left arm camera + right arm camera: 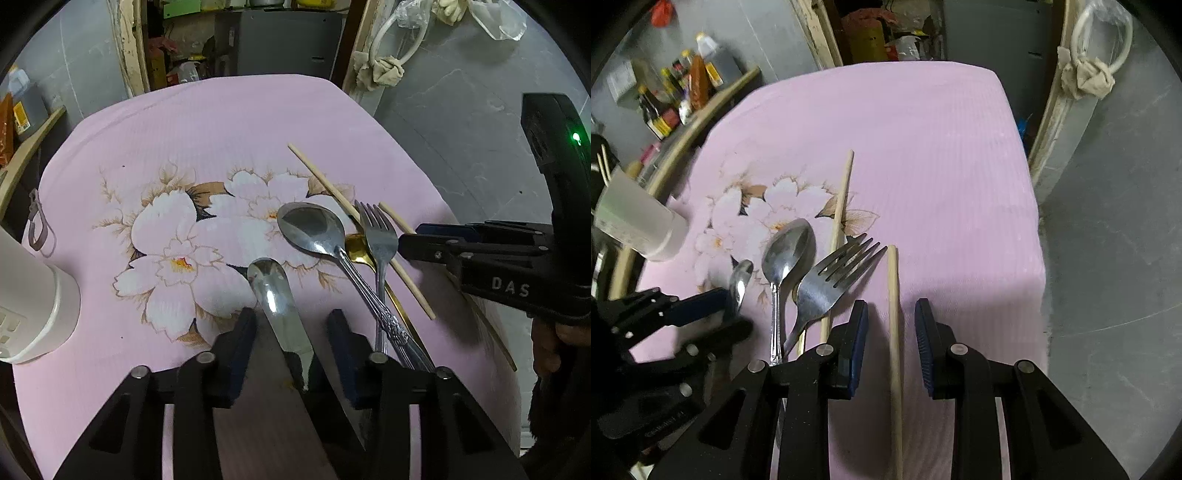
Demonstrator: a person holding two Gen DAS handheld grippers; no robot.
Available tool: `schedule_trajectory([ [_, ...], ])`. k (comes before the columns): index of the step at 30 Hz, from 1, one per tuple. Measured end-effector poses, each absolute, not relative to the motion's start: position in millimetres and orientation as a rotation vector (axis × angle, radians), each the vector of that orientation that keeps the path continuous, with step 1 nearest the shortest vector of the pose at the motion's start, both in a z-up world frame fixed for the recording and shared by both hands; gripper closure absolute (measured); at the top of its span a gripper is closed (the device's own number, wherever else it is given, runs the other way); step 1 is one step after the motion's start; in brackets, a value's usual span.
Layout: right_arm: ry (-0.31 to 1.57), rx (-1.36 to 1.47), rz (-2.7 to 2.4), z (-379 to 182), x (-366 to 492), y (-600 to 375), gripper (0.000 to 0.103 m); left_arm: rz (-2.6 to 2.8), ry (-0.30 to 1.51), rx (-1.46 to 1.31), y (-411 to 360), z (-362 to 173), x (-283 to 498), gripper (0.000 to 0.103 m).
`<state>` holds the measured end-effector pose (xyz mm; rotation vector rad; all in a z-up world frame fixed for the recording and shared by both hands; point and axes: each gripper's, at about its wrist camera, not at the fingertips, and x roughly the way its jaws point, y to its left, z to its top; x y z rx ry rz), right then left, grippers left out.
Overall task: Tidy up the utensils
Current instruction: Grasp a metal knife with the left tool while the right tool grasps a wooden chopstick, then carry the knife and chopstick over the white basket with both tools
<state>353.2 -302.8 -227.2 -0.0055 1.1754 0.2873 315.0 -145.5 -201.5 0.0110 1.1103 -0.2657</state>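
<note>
Two grippers work over the pink floral cloth (923, 129). Left gripper (291, 328): jaws partly open, a flat steel spoon (271, 291) between the pads, no pad pressing it. Right gripper (891, 325): jaws partly open, straddling one wooden chopstick (894, 332) without contact. Left of that chopstick lie the fork (827, 284), large spoon (788, 247) and second chopstick (842, 199). Far of the fork, cloth is bare to its edge; its right edge runs near the right gripper.
</note>
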Motion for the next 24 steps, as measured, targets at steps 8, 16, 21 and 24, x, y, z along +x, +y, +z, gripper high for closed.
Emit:
schedule_trajectory([
  [8, 1.139, 0.179, 0.285, -214, 343, -317, 0.099, -0.271, 1.102, -0.075, -137, -199, 315, 0.088],
  [16, 0.879, 0.325, 0.326, -165, 299, -329, 0.099, -0.25, 0.961, -0.152, -107, -172, 287, 0.088],
  [21, 0.802, 0.371, 0.316, -148, 282, -325, 0.099, -0.275, 0.868, -0.172, -91, -144, 272, 0.088],
  [24, 0.768, 0.376, 0.314, -139, 275, -316, 0.099, -0.295, 0.827, -0.161, -87, -131, 263, 0.088],
])
